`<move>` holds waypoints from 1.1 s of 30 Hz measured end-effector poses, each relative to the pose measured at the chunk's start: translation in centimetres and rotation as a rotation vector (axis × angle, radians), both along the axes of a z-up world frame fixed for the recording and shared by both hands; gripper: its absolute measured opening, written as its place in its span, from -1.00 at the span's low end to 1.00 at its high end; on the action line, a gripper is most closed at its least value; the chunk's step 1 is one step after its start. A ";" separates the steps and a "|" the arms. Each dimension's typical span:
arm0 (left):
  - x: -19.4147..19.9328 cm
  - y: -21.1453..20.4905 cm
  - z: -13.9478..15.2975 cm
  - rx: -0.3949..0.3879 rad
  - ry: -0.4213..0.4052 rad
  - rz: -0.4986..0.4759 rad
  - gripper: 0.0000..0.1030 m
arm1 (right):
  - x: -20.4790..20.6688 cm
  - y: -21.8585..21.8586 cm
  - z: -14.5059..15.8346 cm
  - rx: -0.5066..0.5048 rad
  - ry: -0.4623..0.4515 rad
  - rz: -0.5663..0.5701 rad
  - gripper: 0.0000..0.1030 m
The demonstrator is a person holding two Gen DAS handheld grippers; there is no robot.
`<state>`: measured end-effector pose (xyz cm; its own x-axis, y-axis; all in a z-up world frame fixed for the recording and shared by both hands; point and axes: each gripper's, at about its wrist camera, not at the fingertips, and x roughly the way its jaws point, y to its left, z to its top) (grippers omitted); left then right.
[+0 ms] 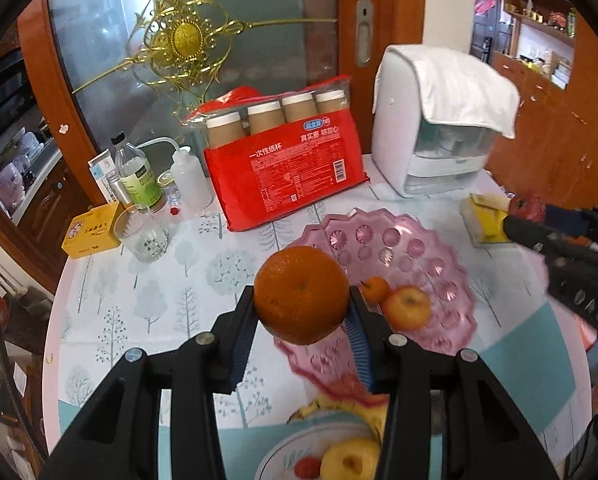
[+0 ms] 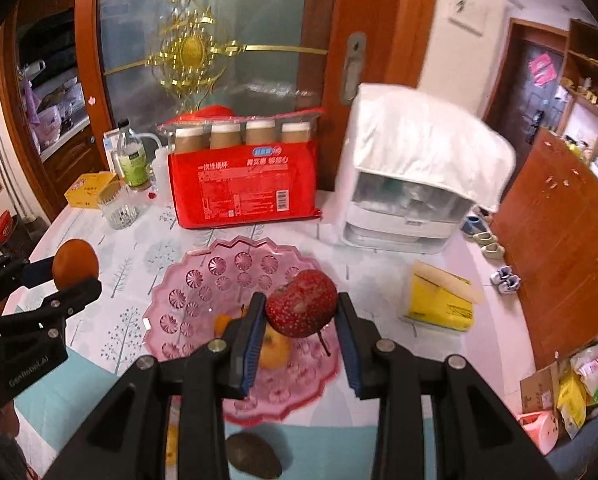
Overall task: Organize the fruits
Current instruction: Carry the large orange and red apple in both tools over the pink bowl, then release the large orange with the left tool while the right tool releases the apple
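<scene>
Left gripper (image 1: pixel 302 304) angled down, fingers clamped on orange (image 1: pixel 301 294), held above surface (image 1: pixel 171 264) at pink tray's (image 1: pixel 451 280) edge. Right gripper (image 2: pixel 301 312) angled down likewise, fingers closed on speckled red fruit (image 2: pixel 301 302) over tray, where small orange (image 1: pixel 374 289) and apple (image 1: pixel 407 306) lie.

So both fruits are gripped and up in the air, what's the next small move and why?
Probably lower the orange in the left hand-held gripper into the pink dish. It hangs near the dish's edge, where a small orange fruit and an apple already lie with bare space beside them.
</scene>
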<state>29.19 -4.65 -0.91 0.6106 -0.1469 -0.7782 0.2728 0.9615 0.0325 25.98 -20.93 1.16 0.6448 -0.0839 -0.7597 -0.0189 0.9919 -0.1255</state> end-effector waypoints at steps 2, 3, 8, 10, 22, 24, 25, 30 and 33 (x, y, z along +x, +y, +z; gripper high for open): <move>1.4 -0.9 -1.2 0.019 0.014 0.017 -0.19 | 1.6 0.2 -1.7 -0.004 0.031 0.017 -0.32; 2.0 -1.3 -2.0 0.026 0.029 0.022 -0.19 | 2.5 0.3 -2.8 -0.010 0.050 0.020 -0.32; 4.5 -3.1 -7.1 0.043 0.124 0.045 -0.19 | 5.7 -0.1 -8.8 0.010 0.141 0.034 -0.32; 5.0 -3.6 -9.0 0.046 0.160 0.049 -0.19 | 6.6 -0.4 -10.9 0.020 0.175 0.029 -0.32; 6.3 -5.7 -15.9 0.082 0.273 0.056 -0.18 | 9.1 -1.0 -16.8 0.041 0.232 0.043 -0.32; 6.3 -5.6 -16.2 0.087 0.283 0.056 -0.18 | 9.2 -0.8 -17.3 0.034 0.231 0.052 -0.32; 6.3 -5.6 -16.4 0.088 0.289 0.060 -0.17 | 9.3 -0.7 -17.4 0.030 0.232 0.055 -0.31; 6.1 -5.2 -16.4 0.076 0.292 0.068 0.15 | 9.0 0.0 -17.4 0.020 0.228 0.076 -0.31; 5.6 -4.9 -15.7 0.092 0.251 0.078 0.38 | 8.5 0.5 -17.0 0.004 0.211 0.089 -0.30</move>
<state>34.76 -9.57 -16.61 0.4041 -0.0282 -0.9143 0.2082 0.9761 0.0619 34.43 -20.43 -15.82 0.4761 -0.0299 -0.8789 -0.1321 0.9857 -0.1051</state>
